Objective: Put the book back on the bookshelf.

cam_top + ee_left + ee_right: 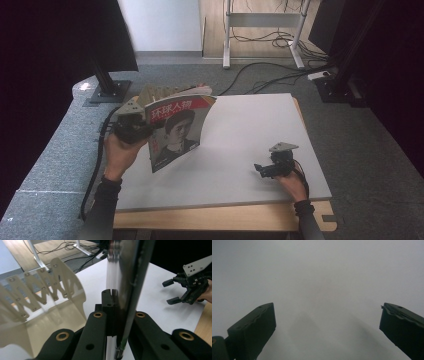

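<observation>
A magazine (177,130) with a red title band and a portrait on its cover hangs tilted above the left part of the white board (250,130). My left gripper (150,127) is shut on the magazine's left edge. In the left gripper view the magazine (130,277) stands edge-on between the closed jaws of the left gripper (115,293). A beige slotted rack (160,92) sits just behind it, and the rack (50,287) is on the left in that view. My right gripper (259,170) hovers low over the board's front right, open and holding nothing. The right gripper (327,317) looks at bare board (317,270).
The white board lies on a wooden table whose edge (210,217) shows at the front. A black stand (107,90) rises off the back left corner. Cables (280,75) and white desk legs (227,40) lie on the floor beyond.
</observation>
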{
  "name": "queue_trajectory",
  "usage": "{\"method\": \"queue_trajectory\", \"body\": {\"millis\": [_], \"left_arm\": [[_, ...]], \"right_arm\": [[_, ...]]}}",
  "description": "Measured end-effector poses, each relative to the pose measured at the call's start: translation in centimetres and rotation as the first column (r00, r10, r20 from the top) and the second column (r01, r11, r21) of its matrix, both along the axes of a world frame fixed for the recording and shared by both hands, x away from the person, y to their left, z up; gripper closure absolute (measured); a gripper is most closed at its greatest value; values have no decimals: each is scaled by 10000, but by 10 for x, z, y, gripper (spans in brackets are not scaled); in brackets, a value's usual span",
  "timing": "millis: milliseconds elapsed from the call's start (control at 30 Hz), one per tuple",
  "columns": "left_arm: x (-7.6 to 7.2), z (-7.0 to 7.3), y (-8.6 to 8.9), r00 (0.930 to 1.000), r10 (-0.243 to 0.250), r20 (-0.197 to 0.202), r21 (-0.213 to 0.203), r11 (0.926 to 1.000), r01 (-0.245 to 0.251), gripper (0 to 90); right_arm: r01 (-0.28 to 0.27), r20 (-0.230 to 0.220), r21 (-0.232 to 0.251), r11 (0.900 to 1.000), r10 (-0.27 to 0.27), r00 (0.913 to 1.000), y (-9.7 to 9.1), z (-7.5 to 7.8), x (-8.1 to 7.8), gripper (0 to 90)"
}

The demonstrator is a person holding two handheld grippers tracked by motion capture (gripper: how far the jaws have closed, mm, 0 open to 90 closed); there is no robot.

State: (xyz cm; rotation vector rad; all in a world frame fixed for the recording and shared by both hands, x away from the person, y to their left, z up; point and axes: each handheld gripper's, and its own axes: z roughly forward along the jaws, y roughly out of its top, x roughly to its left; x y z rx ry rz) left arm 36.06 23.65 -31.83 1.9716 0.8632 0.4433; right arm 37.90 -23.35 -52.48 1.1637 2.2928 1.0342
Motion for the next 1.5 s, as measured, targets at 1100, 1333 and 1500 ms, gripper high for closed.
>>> {"method": "queue_trajectory", "body": {"millis": [1100,1333,1500], "left_arm": [[0,5,101,9454,3252,215,-430,9450,-3241,871],[24,-3,95,9343,3557,254,-516,9338,-3541,870],[41,-10,90,9282,3713,253,-678,9270,-3690,870]], "right_arm": [[44,-382,-222,9997,-53,9993,1,-11,3,0],[34,-380,-230,9997,-42,9993,1,-11,3,0],[32,-388,-222,9997,-40,9992,1,-11,3,0]]}}
